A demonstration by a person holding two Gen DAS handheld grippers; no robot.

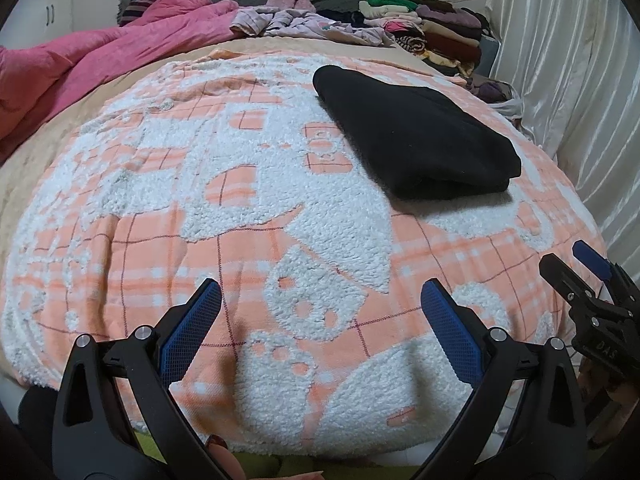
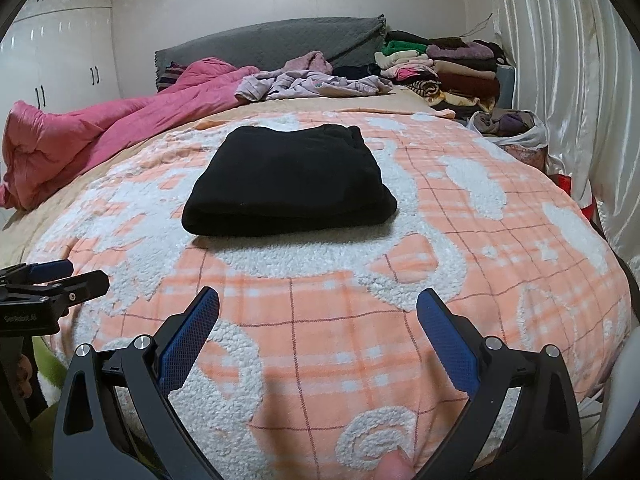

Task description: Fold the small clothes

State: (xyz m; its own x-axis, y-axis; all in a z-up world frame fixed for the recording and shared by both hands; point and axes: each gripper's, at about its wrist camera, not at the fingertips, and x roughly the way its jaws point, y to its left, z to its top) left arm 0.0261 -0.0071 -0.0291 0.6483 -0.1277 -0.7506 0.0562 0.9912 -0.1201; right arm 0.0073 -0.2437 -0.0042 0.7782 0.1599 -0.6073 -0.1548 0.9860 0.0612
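Observation:
A black garment (image 1: 412,136) lies folded into a thick rectangle on the orange-and-white fleece blanket (image 1: 240,240). It also shows in the right wrist view (image 2: 288,184), ahead of centre. My left gripper (image 1: 320,300) is open and empty, low over the blanket's near edge, well short of the garment. My right gripper (image 2: 318,308) is open and empty, also near the front edge. The right gripper shows at the right edge of the left view (image 1: 588,272); the left gripper shows at the left edge of the right view (image 2: 60,276).
A crumpled pink duvet (image 2: 100,140) lies at the back left. Loose lilac clothes (image 2: 312,82) and a stack of folded clothes (image 2: 444,72) sit at the head of the bed by a grey headboard (image 2: 272,44). A bag of clothes (image 2: 516,132) and white curtain (image 2: 568,80) stand at the right.

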